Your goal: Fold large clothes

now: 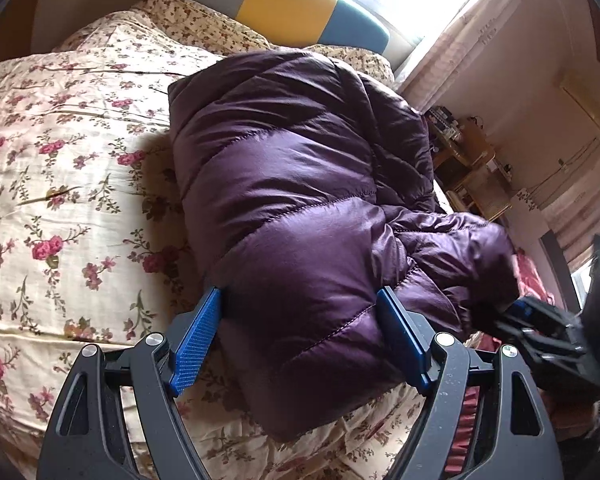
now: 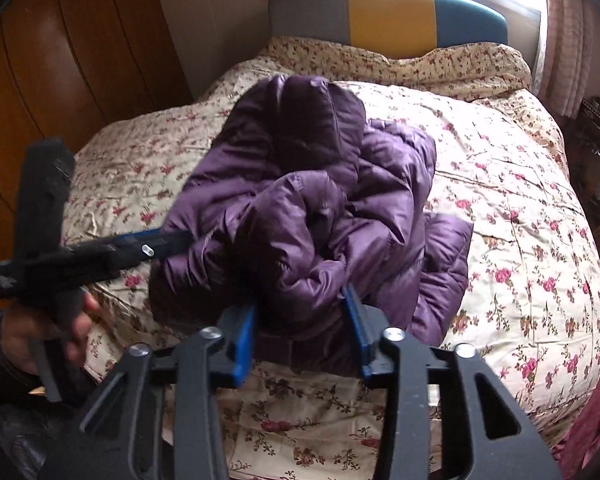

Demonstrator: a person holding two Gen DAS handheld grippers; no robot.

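Presently, jacket: the purple down jacket (image 1: 300, 184) lies bundled on the flowered bedspread (image 1: 60, 184), its near end toward you, its far end toward the striped headboard (image 2: 388, 16).
Left hand-held gripper (image 1: 300, 336): your jaws stand wide, one blue pad on each side of the jacket's near quilted corner; whether the pads actually press the fabric cannot be told from either view.
Right hand-held gripper (image 2: 300, 320): your jaws have drawn in on a thick bunch of the jacket's near edge, and the fabric bulges up between them.
Risk, slippage: the shell looks glossy and puffy; a pinch on padding alone could let the layer slide out once you lift.
Risk, uneven grip: if the left pads are only straddling, a lift would drag one side and twist the bundle.
Risk, extra layers: the right bunch looks to take in several folds beside the loose sleeve (image 2: 444, 248); pulling could undo them.
Risk, snagging: the bedspread lies just under the jacket's near edge, and a low pinch could catch it.
Risk, collision: both tools work close together at that near edge.
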